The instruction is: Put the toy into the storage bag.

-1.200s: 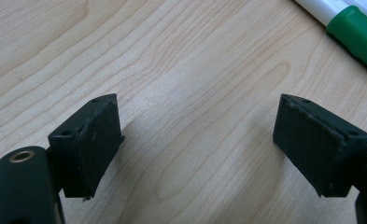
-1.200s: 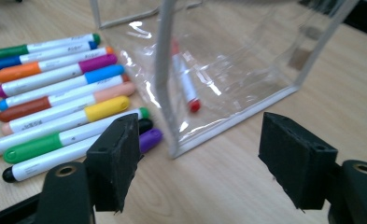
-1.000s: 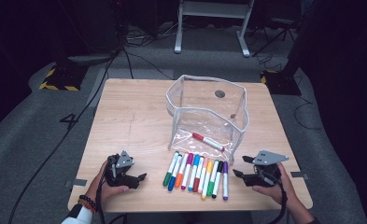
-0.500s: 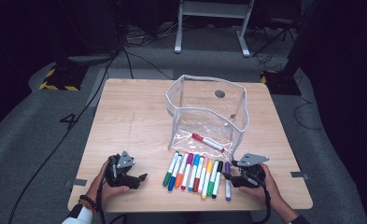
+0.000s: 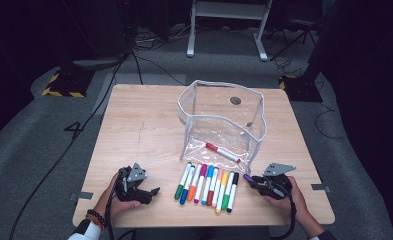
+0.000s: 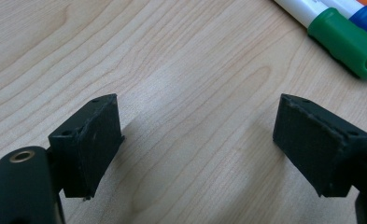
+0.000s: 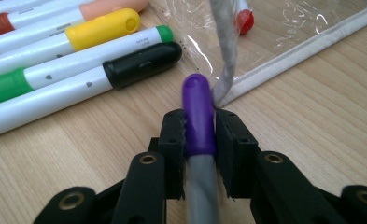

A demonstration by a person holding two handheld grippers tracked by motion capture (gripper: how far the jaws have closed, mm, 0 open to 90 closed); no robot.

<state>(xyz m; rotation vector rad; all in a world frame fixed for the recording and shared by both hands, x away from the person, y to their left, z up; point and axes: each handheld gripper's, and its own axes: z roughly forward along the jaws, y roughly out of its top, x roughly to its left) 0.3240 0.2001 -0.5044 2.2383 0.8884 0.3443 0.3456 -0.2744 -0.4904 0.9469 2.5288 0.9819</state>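
Observation:
My right gripper (image 5: 252, 181) (image 7: 200, 136) has just been closing and is now shut on a purple marker (image 5: 247, 178) (image 7: 199, 112). It pinches the marker near the cap, low over the table at the pouch's front right corner. A row of several colored markers (image 5: 206, 184) lies left of it, the black one (image 7: 141, 63) nearest. A clear zip pouch (image 5: 224, 117) stands open behind them with a red marker (image 5: 223, 152) inside. My left gripper (image 5: 153, 193) (image 6: 197, 140) rests at the front left, open over bare wood, with a green marker cap (image 6: 349, 44) beyond its right jaw.
The wooden table (image 5: 139, 130) has free room on its left half. The pouch's grey zipper edge (image 7: 225, 60) hangs just past the purple cap. Cables, a stand and dark floor lie beyond the table's far edge.
The right gripper moved left to the end of the marker row and closed on the purple marker. The left gripper stayed where it was.

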